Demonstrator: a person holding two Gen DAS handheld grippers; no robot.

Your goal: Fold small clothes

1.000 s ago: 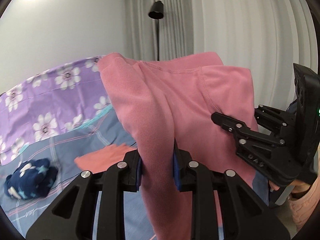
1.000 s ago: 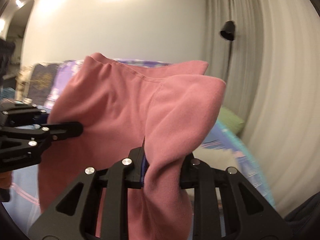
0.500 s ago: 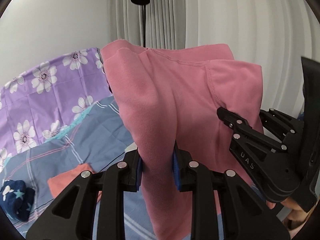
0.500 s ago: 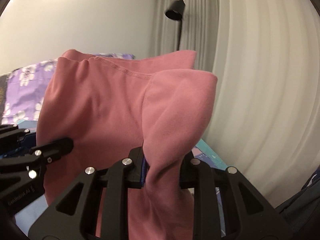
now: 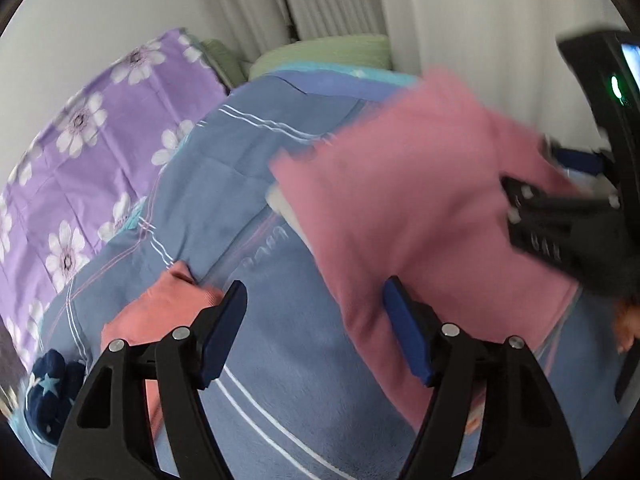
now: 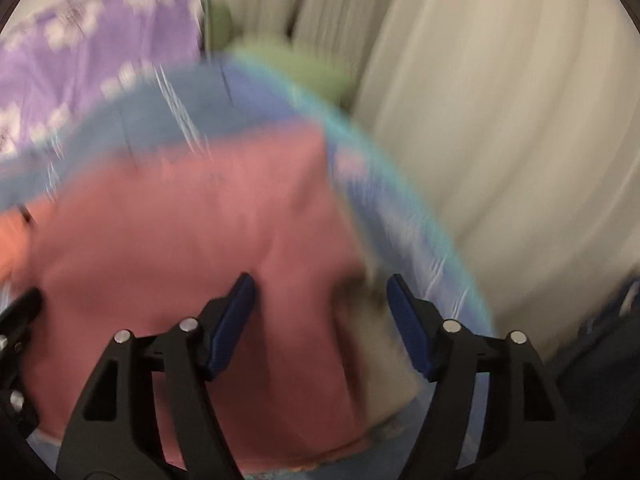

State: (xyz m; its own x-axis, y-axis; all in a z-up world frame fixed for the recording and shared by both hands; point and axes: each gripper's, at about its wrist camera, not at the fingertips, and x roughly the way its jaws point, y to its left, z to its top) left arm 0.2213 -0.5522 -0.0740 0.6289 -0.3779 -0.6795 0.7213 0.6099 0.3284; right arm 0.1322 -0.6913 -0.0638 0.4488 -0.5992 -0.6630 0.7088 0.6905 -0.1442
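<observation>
Both grippers have just let go: the left gripper [image 5: 314, 334] stands with its jaws wide and nothing pinched, and the right gripper [image 6: 320, 326] has also just been opening, cloth lying between its pads but not pressed. The pink garment [image 5: 420, 216] now lies on the blue quilt [image 5: 248, 168], at about 2 o'clock from the left gripper and at 11 o'clock in the right wrist view, where everything is blurred. Its near edge sits against the left gripper's right pad [image 5: 404, 336]; whether it is touching is hard to say. The likely trouble is a snag: if either gripper draws back with fabric caught on a pad, the garment could be dragged out of shape. It seems to have landed loosely, so a layer may have doubled under and spoil the next fold. An orange piece [image 5: 160, 316] lies at 9 o'clock and a navy star-print item [image 5: 52, 396] at 8 o'clock, well apart from the garment.
</observation>
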